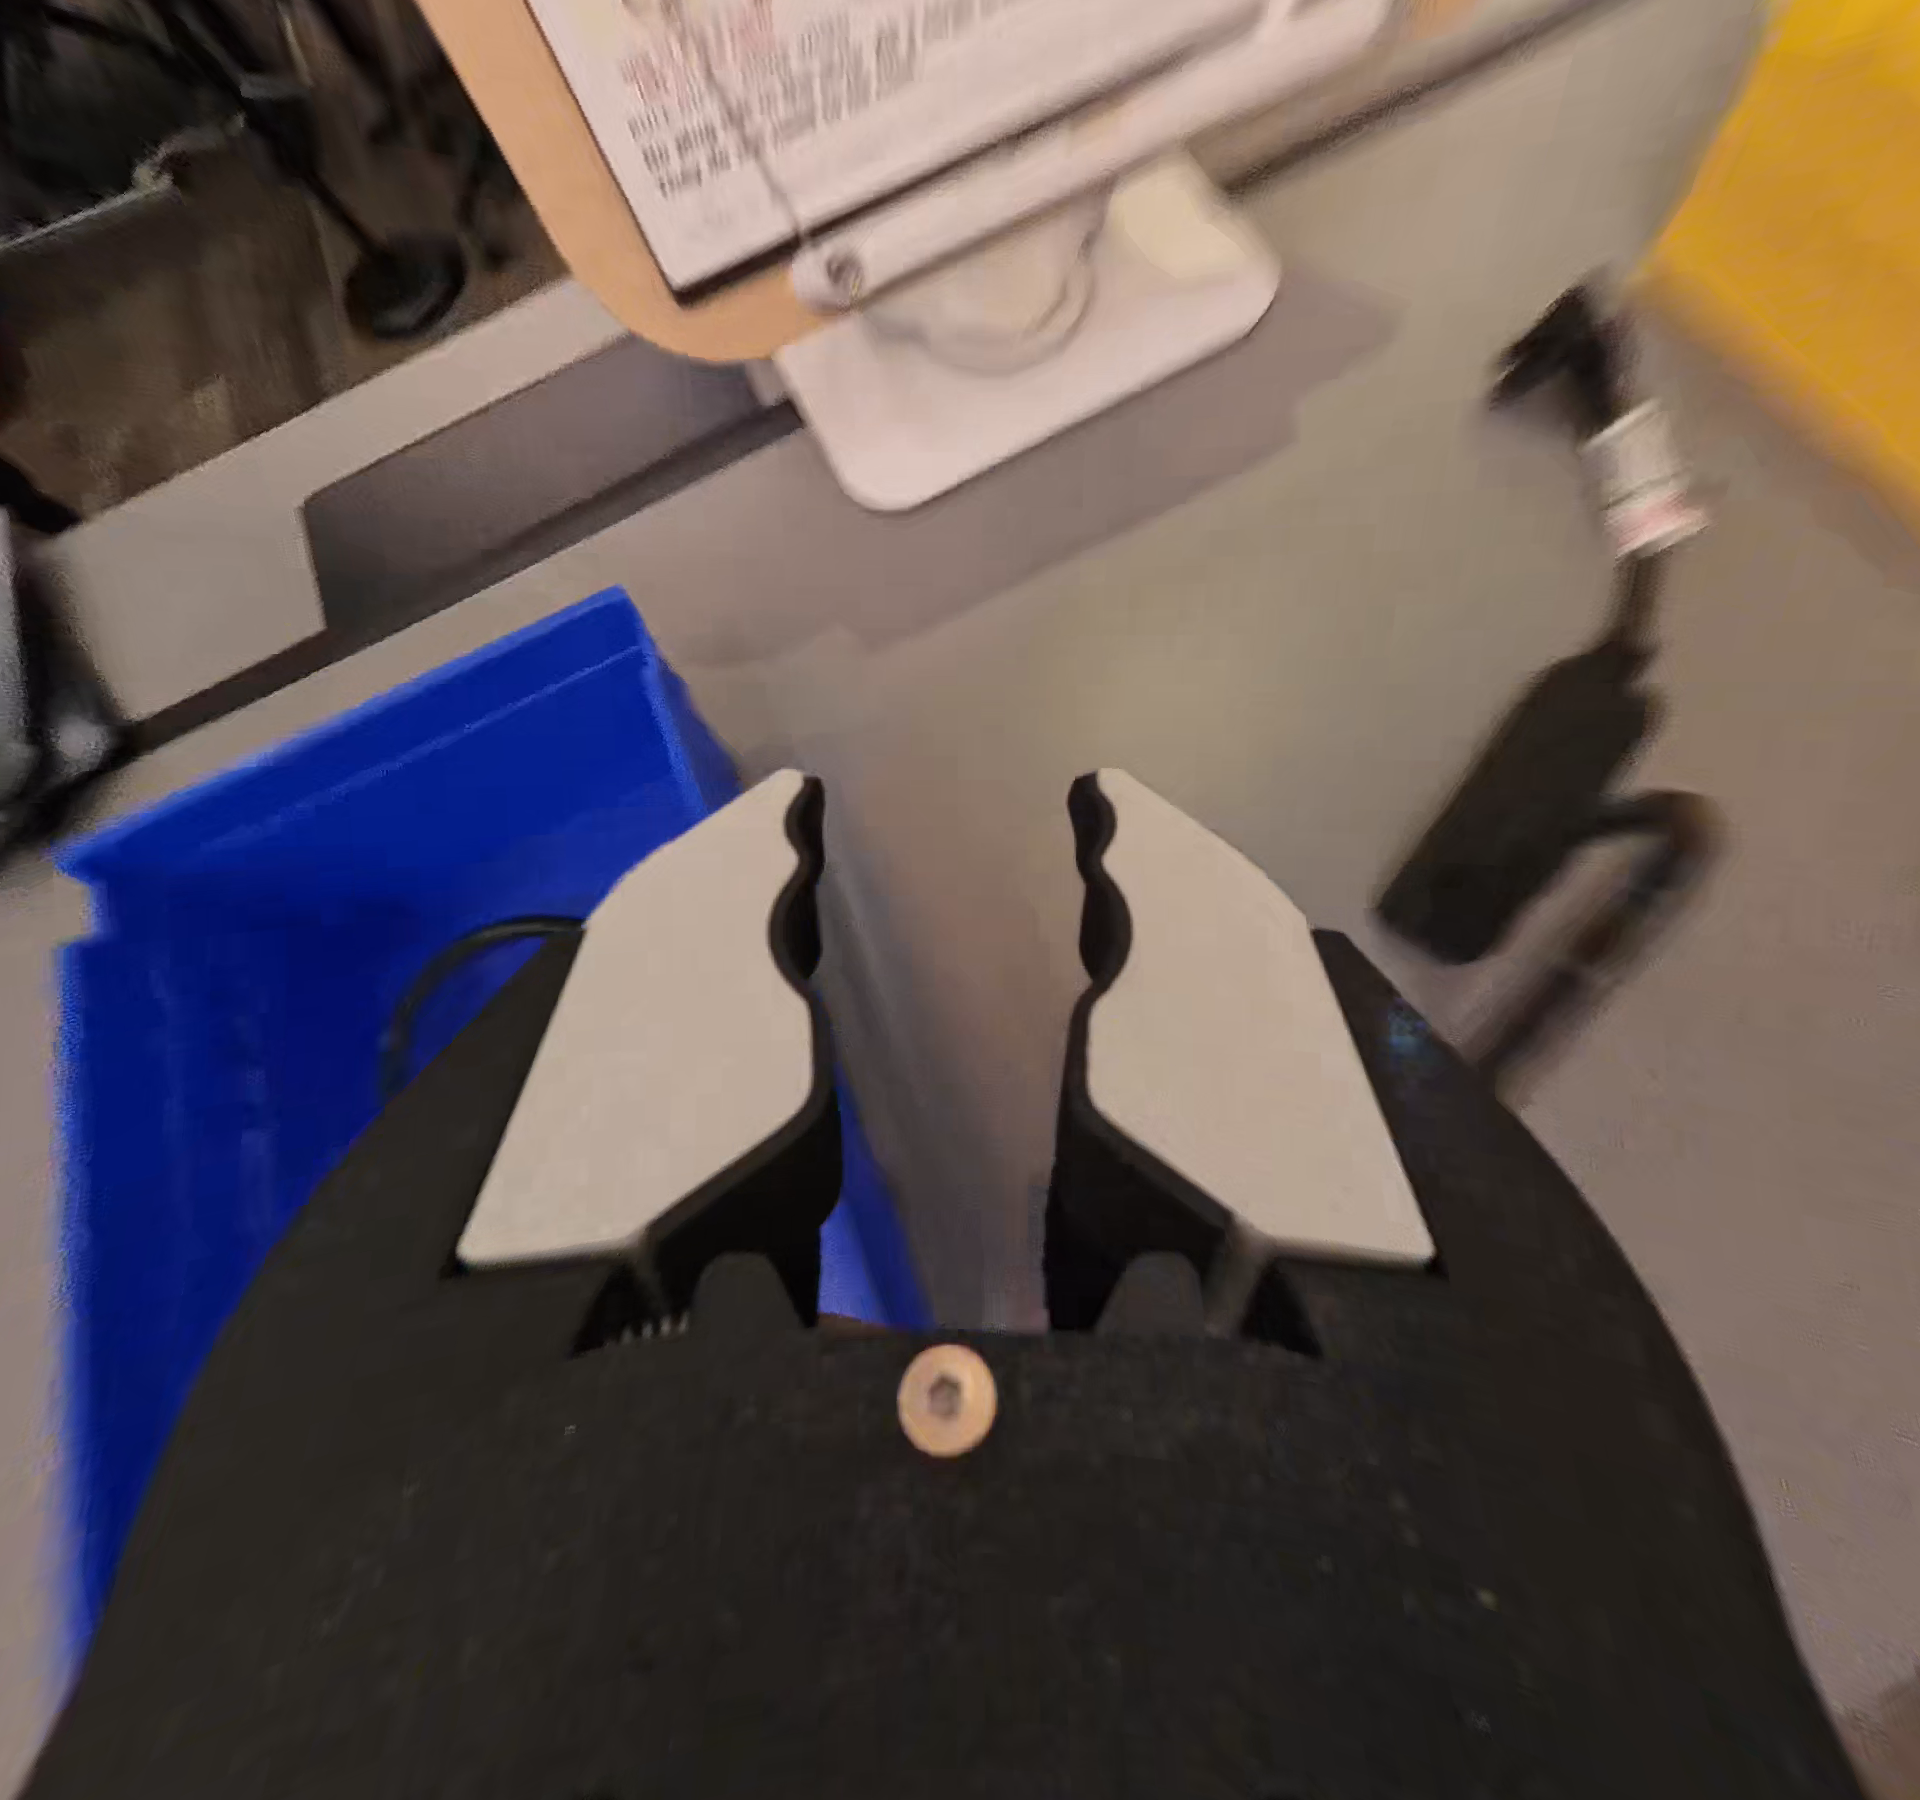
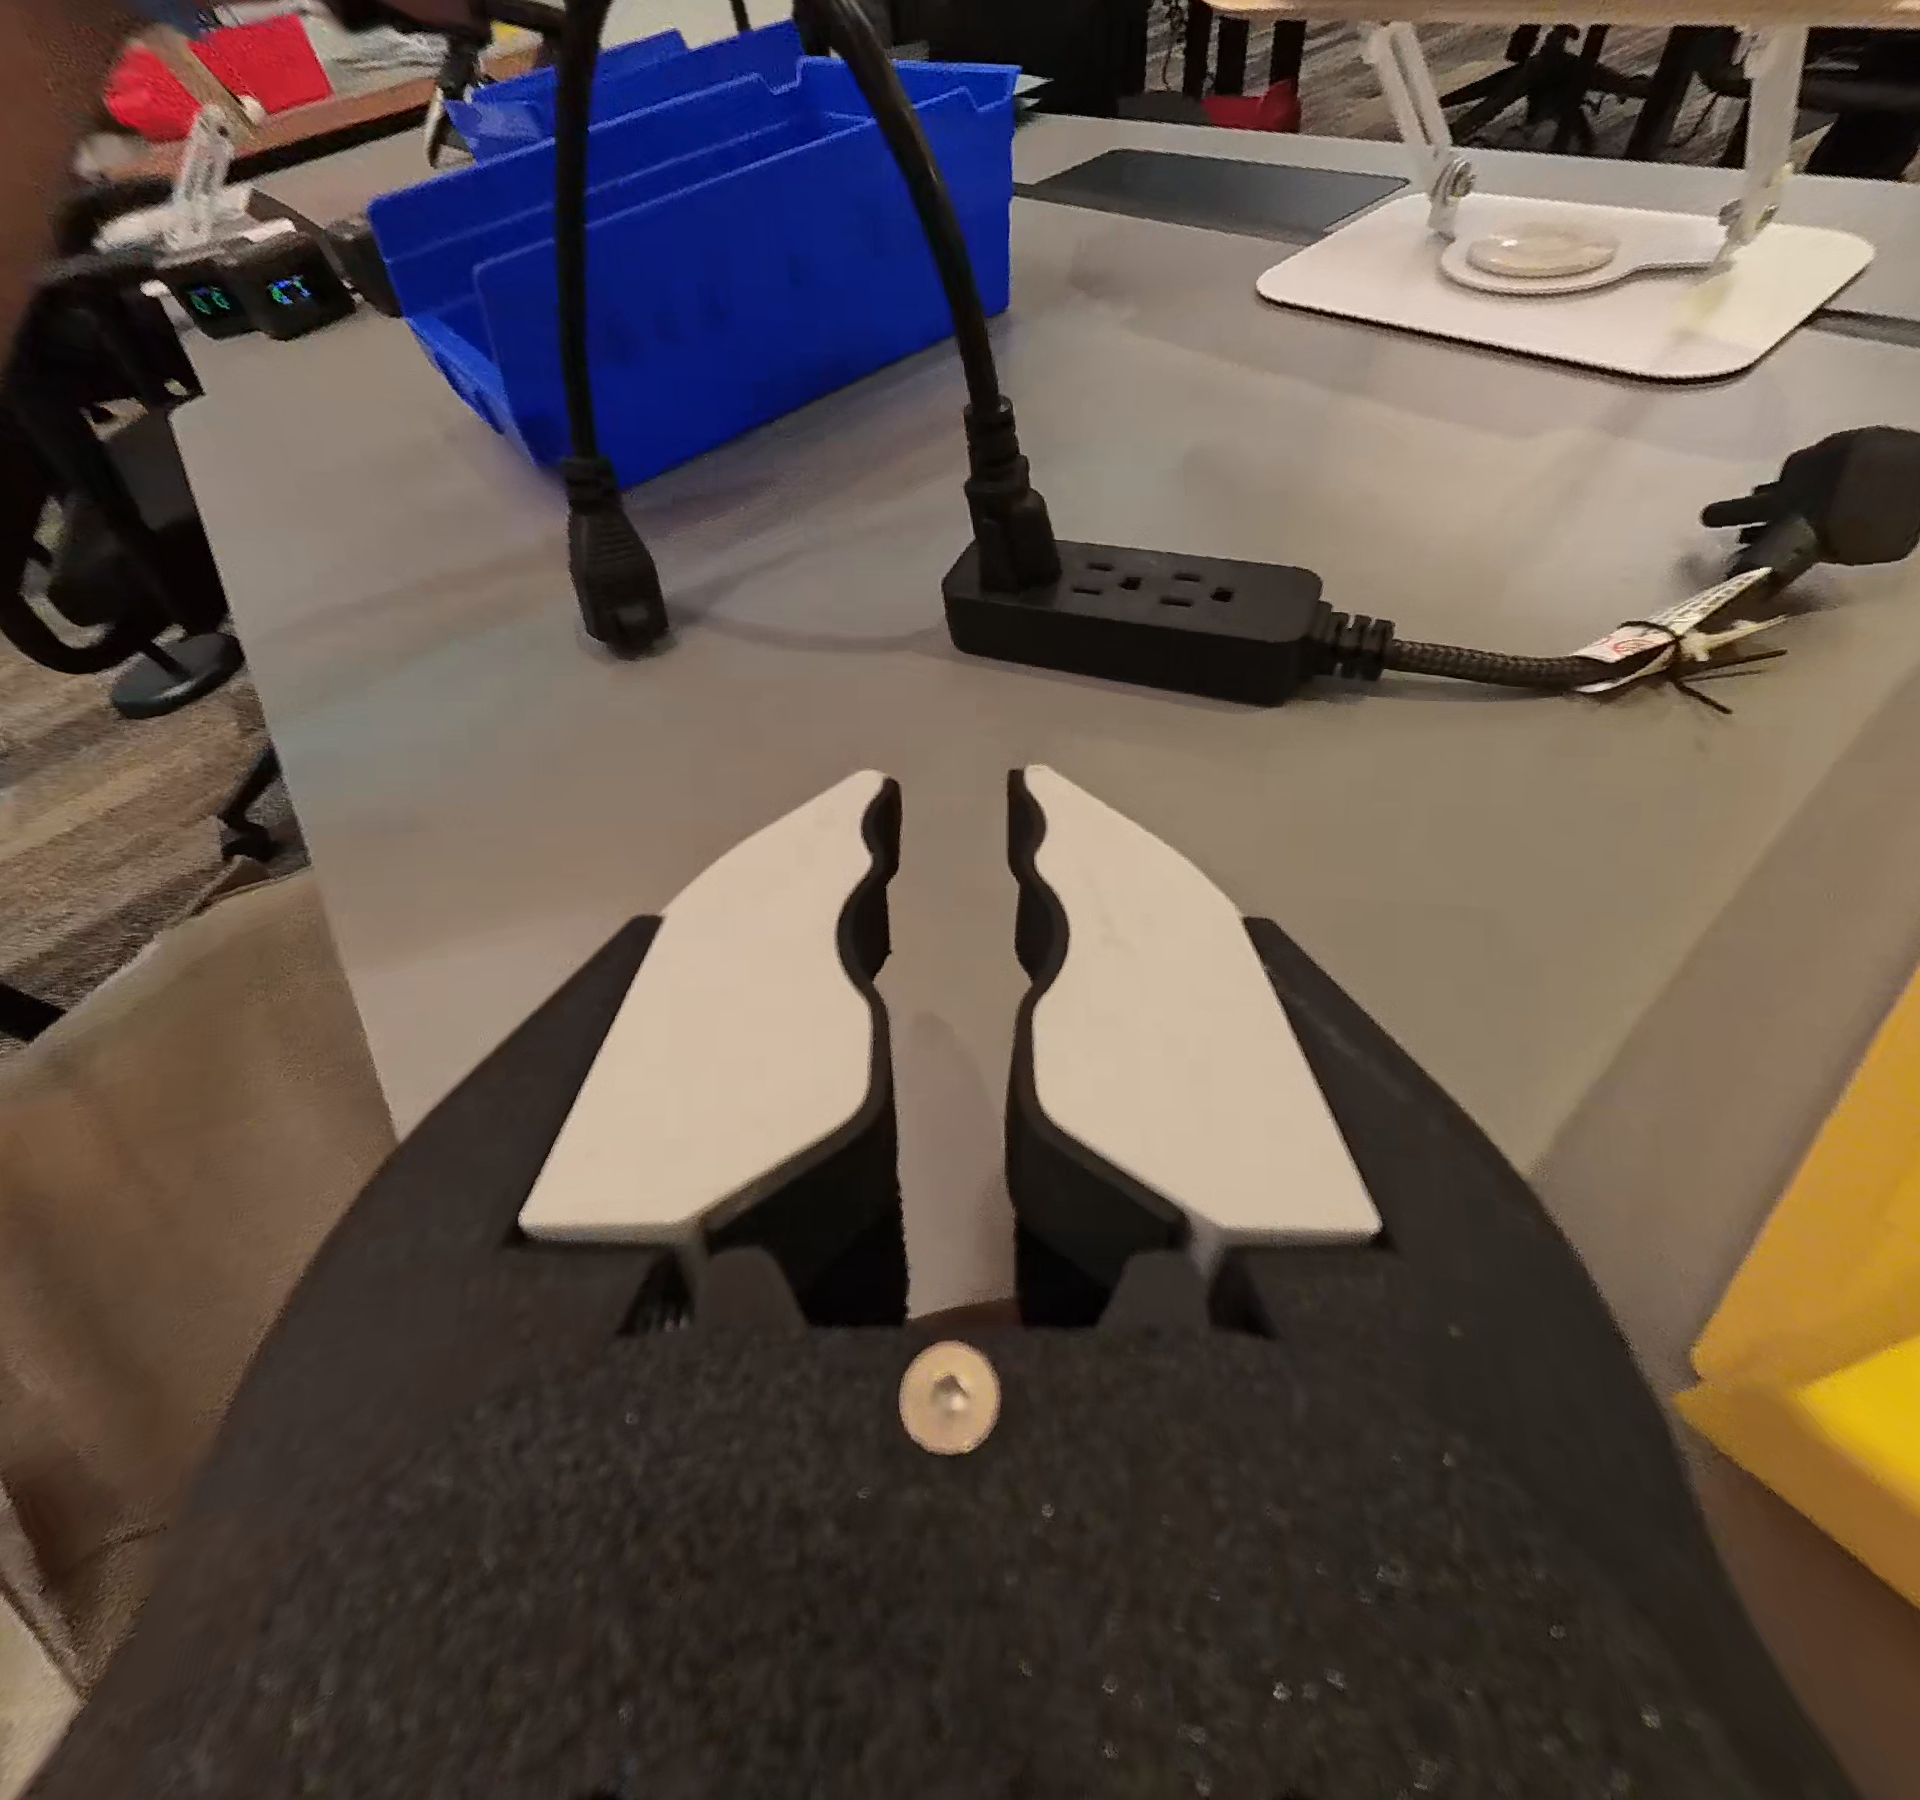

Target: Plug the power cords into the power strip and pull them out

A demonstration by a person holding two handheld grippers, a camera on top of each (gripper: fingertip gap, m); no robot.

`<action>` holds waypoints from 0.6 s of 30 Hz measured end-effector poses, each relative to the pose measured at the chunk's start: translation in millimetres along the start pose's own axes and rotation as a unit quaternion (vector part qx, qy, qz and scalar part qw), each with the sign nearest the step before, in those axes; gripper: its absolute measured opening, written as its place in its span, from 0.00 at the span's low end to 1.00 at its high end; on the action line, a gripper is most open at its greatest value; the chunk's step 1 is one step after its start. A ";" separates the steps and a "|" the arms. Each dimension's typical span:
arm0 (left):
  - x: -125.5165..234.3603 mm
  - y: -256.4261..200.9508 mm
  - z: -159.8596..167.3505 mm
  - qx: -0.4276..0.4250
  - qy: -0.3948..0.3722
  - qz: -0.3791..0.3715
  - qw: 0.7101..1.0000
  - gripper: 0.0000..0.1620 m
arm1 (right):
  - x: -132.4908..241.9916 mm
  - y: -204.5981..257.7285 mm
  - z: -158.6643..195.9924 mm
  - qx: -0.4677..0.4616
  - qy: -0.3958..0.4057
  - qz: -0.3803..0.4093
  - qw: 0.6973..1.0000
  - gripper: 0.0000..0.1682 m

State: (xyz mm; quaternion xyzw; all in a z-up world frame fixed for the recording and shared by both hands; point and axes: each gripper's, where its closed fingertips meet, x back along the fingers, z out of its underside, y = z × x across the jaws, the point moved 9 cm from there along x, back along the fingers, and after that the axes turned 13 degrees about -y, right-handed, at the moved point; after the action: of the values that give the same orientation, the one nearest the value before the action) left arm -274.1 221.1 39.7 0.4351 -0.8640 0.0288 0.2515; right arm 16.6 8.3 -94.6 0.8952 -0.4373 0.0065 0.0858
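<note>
Pulling the seated plug risks dragging the unpinned power strip; right gripper and left gripper both gape empty.

We can make out printed lines of dark and red writing on the white sheet clipped to the tilted stand at twelve o'clock in the left wrist view, too blurred to read. A small printed tag is tied to the braided cord at three o'clock in the right wrist view, its print too small for us. At nine o'clock there, two small black devices show green glowing marks we cannot decipher.
</note>
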 end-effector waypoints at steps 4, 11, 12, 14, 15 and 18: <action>86.0 -50.6 57.2 0.164 -0.178 0.114 0.964 0.25 | 6.3 4.7 1.6 0.029 0.009 0.025 0.999 0.11; 98.4 -138.4 162.3 0.178 -0.156 0.160 0.958 0.32 | 9.8 6.8 4.1 0.064 0.007 0.022 0.998 0.11; 97.7 -139.3 159.8 0.159 -0.153 0.170 0.960 0.32 | 8.5 6.4 4.4 0.069 0.011 0.018 0.997 0.11; 91.0 -138.1 163.3 0.116 -0.167 0.160 0.966 0.31 | 6.6 6.1 4.1 0.078 0.012 0.015 0.997 0.10; 86.8 -136.5 165.7 0.108 -0.155 0.152 0.970 0.31 | 5.9 5.8 4.1 0.079 0.014 0.020 0.997 0.10; 83.1 -134.3 166.9 0.139 -0.124 0.166 0.968 0.33 | 5.2 7.3 5.1 0.091 0.018 0.027 0.995 0.10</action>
State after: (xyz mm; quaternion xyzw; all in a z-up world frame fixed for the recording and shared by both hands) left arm -280.6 31.7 -90.4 0.3161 -0.9363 0.1358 0.0711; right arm 13.8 -1.0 -98.1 0.8868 -0.4575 0.0651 0.0119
